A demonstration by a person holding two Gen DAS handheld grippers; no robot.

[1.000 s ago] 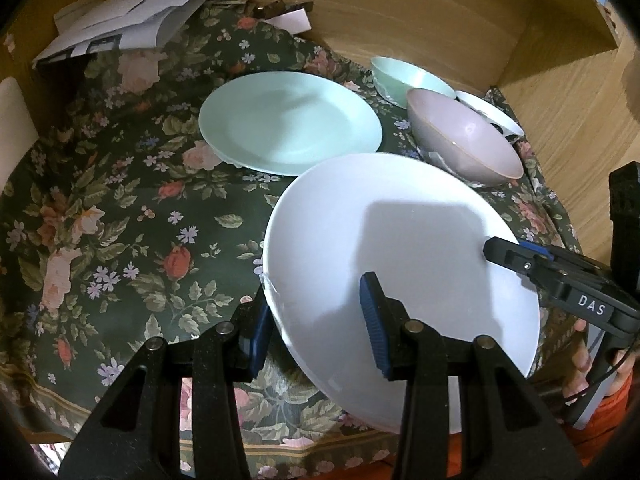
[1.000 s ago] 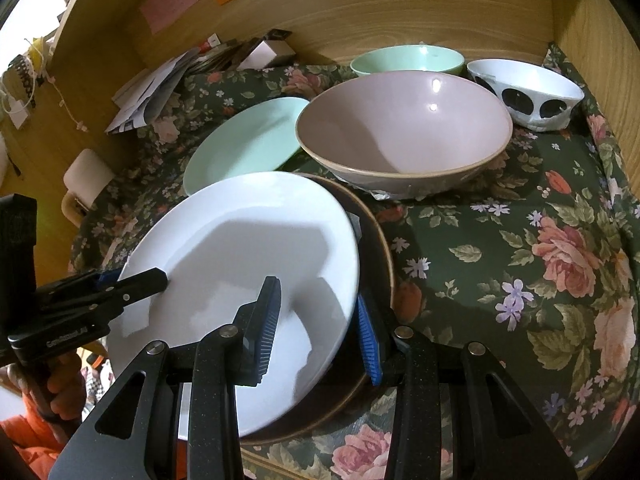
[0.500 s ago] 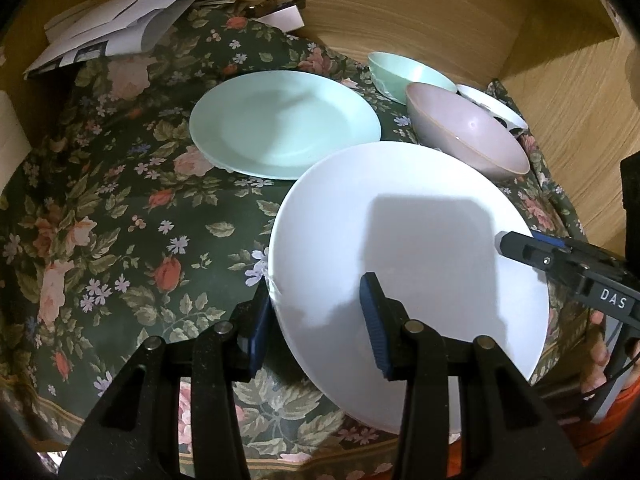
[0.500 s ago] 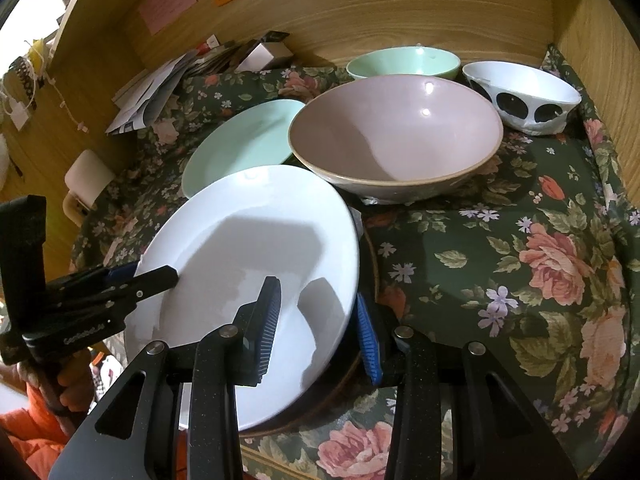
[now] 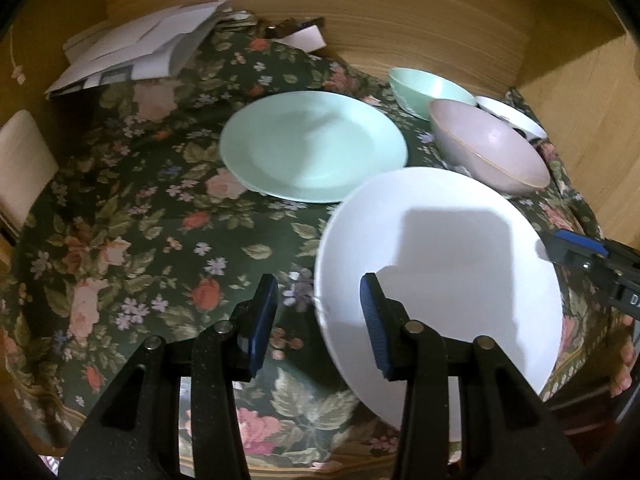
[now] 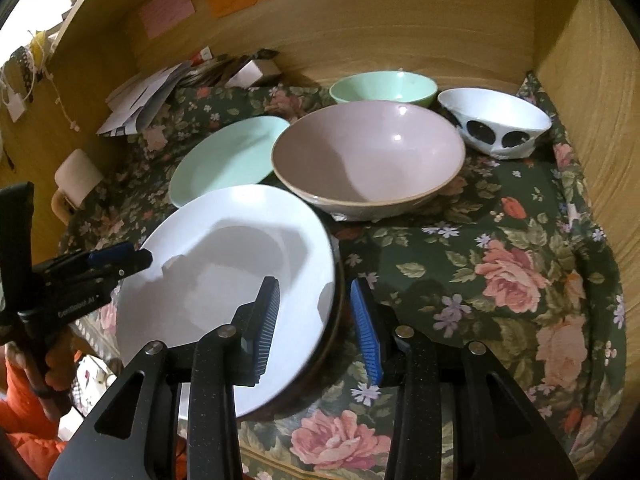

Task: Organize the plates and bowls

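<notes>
In the left wrist view, the white plate (image 5: 440, 264) has slid toward 3 o'clock over the last second, so its left rim now sits inside the left gripper (image 5: 318, 320) rather than against the left-hand finger; it is also closer to the mint plate (image 5: 312, 152) at 12 o'clock, which I judge to be the stacking target. The left gripper is part spread: one pad lies over the plate face, the other stands clear over the floral cloth (image 5: 120, 220), and whether it truly pinches the rim I cannot tell. The right gripper (image 5: 576, 250) meets the plate's edge at 3 o'clock. In the right wrist view, the right gripper (image 6: 316, 322) straddles the plate's near rim together with a dark brown plate (image 6: 334, 332) beneath it; a firm pinch is not clear here either. The pink bowl (image 6: 368, 160) sits at 12 o'clock, the mint bowl (image 6: 384, 88) and spotted bowl (image 6: 496, 124) behind it.
</notes>
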